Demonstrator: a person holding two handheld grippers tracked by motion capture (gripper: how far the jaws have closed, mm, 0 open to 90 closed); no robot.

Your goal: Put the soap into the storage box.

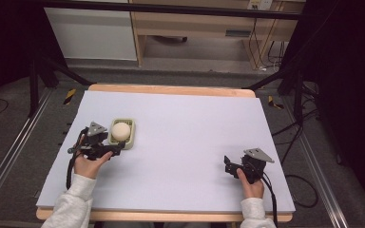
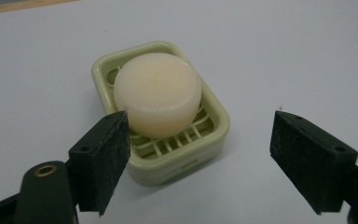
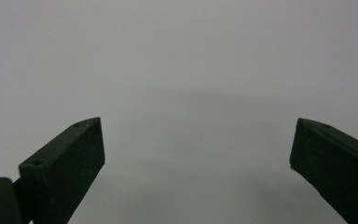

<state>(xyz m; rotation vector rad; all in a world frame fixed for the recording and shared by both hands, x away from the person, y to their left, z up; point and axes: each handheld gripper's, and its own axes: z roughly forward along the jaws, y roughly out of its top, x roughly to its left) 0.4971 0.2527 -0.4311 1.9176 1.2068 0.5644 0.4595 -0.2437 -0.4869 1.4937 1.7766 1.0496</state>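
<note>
We've got the left gripper (image 2: pixel 198 154) jaws apart, empty; soap dish (image 2: pixel 216 135) with soap (image 2: pixel 157 93) just ahead, offset toward its left jaw, long axis running away; right gripper (image 1: pixel 237 167) open, idle, well apart

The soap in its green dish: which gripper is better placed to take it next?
Left. The left gripper stands open right beside the soap in its dish; the right gripper is far across the table.
</note>
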